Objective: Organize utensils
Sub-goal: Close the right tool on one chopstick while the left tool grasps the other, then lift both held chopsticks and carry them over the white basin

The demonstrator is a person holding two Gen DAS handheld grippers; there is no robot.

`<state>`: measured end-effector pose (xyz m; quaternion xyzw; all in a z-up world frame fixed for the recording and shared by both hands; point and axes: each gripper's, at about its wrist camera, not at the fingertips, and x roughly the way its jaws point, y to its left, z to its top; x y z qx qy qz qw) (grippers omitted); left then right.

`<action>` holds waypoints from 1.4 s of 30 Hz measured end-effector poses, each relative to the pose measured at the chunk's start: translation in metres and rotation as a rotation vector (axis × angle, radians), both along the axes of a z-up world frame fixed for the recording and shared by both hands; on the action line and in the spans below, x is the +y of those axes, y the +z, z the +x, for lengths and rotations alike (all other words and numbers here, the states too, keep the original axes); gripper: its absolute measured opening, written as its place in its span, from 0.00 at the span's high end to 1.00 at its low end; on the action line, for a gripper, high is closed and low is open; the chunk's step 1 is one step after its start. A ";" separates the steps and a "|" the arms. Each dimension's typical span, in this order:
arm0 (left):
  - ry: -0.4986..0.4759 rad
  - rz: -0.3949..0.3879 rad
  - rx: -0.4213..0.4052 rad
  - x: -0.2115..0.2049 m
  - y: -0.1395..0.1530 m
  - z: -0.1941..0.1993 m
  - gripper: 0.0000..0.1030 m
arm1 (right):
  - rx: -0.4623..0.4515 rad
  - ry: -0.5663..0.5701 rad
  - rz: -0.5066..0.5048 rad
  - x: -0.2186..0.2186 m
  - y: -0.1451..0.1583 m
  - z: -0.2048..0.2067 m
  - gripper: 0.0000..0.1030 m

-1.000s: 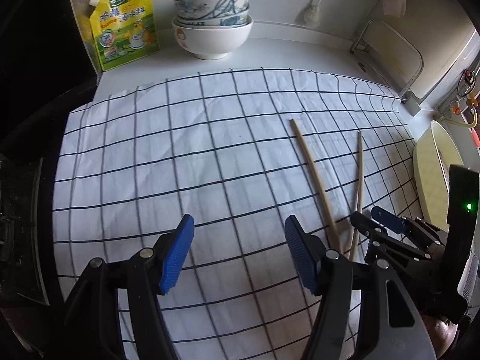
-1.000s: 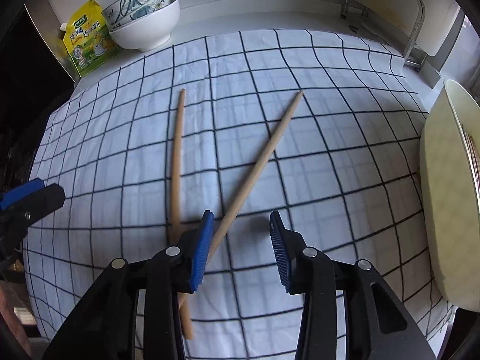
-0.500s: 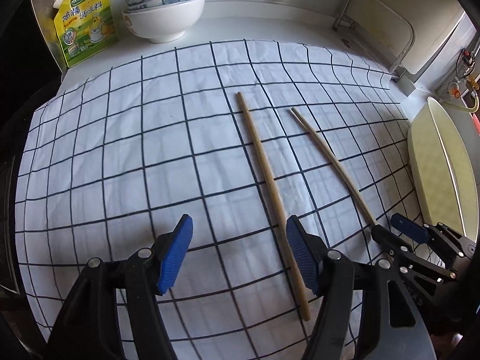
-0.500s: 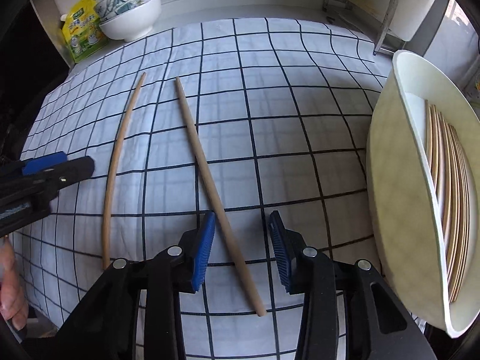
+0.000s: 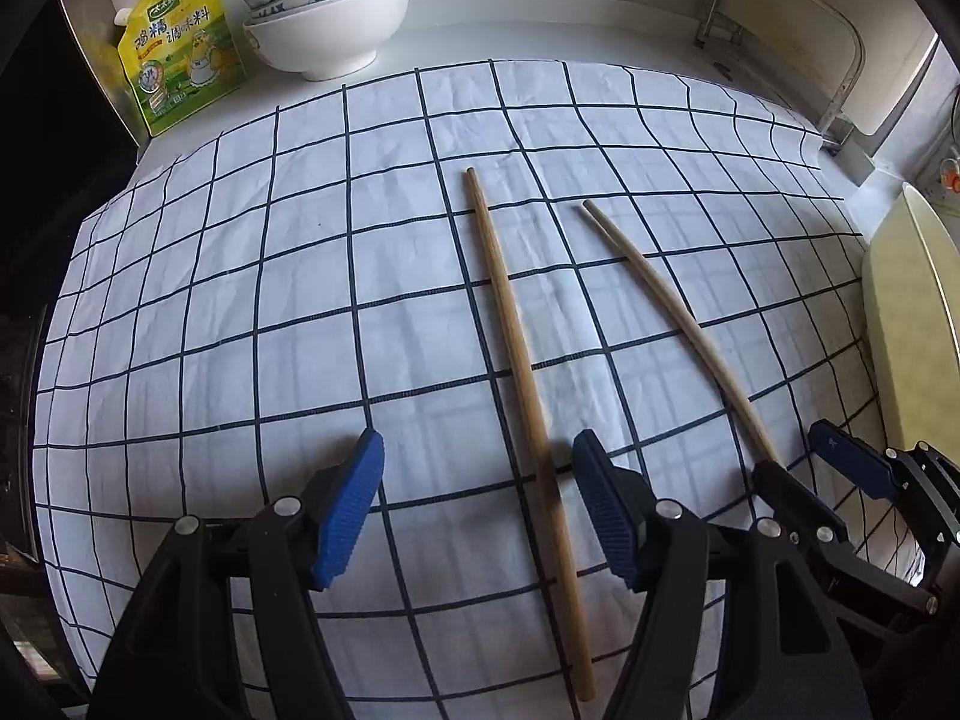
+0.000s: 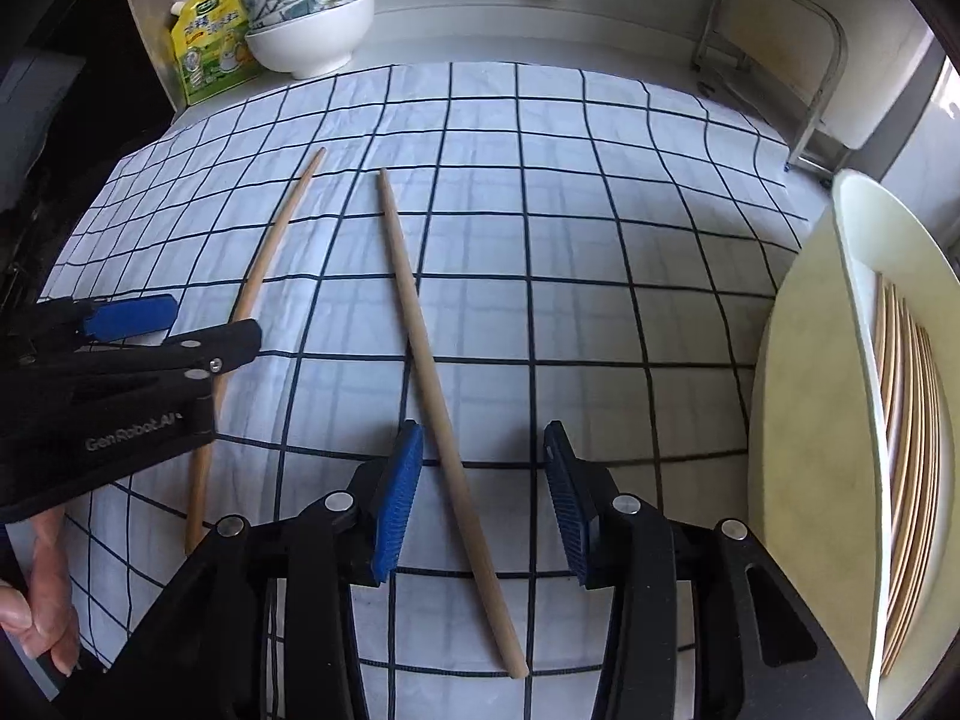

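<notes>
— Where are the utensils right now?

— Two wooden chopsticks lie apart on the checked cloth (image 5: pixel 252 324). The left chopstick (image 5: pixel 516 360) runs from mid-cloth toward me, and its near part passes between the fingers of my left gripper (image 5: pixel 474 507). The right chopstick (image 6: pixel 432 384) does the same under my right gripper (image 6: pixel 480 498). Off to the right stands the cream holder (image 6: pixel 804 420), with a row of chopsticks already lying inside.

— Are you gripping either one?

— No. My left gripper's blue pads stand wide, clear of the stick on both sides. My right gripper's jaws are opening, the stick between them but untouched; it lies nearer the left pad.

— Anything else around?

— At the back of the counter sit stacked bowls (image 5: pixel 327 18) beside a yellow-green pouch (image 5: pixel 177 54). In the right wrist view, my hand (image 6: pixel 42 588) shows at the lower left corner, under the left gripper's body.
</notes>
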<state>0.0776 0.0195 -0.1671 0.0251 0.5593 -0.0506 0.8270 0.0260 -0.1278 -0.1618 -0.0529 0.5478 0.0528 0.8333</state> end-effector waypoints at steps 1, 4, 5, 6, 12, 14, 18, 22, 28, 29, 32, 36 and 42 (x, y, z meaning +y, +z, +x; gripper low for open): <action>0.001 0.000 -0.004 0.000 0.000 0.000 0.42 | -0.004 0.013 0.000 0.002 0.000 0.001 0.63; -0.013 -0.003 -0.016 -0.006 0.003 -0.002 0.69 | -0.009 0.054 -0.002 0.011 0.000 0.003 0.81; -0.029 -0.005 -0.015 -0.012 0.003 -0.002 0.89 | -0.009 0.070 -0.007 0.014 0.000 0.003 0.90; -0.043 -0.005 -0.009 -0.015 0.003 -0.001 0.93 | -0.009 0.086 -0.018 0.018 -0.001 0.003 0.92; -0.059 -0.045 0.045 -0.010 0.008 -0.004 0.93 | 0.012 0.056 0.032 0.013 0.001 0.009 0.94; -0.063 -0.043 0.052 -0.005 0.011 -0.006 0.93 | 0.020 0.029 0.069 0.008 0.005 0.008 0.94; -0.070 -0.039 0.037 0.003 0.028 -0.011 0.93 | 0.006 -0.008 0.134 0.002 0.026 0.005 0.94; -0.089 -0.037 -0.002 0.000 0.056 -0.016 0.93 | -0.042 -0.022 0.175 -0.007 0.055 -0.001 0.94; -0.185 -0.086 -0.093 -0.044 0.111 -0.017 0.93 | -0.153 -0.099 0.181 -0.056 0.110 -0.022 0.94; -0.213 -0.102 -0.109 -0.058 0.119 -0.017 0.93 | -0.160 -0.118 0.178 -0.068 0.115 -0.025 0.94; -0.292 -0.148 -0.132 -0.102 0.134 -0.015 0.93 | -0.198 -0.198 0.161 -0.112 0.126 -0.036 0.94; -0.397 -0.192 -0.131 -0.168 0.138 -0.015 0.93 | -0.207 -0.324 0.129 -0.170 0.127 -0.052 0.94; -0.505 -0.181 -0.098 -0.247 0.126 -0.022 0.93 | -0.191 -0.426 0.118 -0.224 0.116 -0.061 0.94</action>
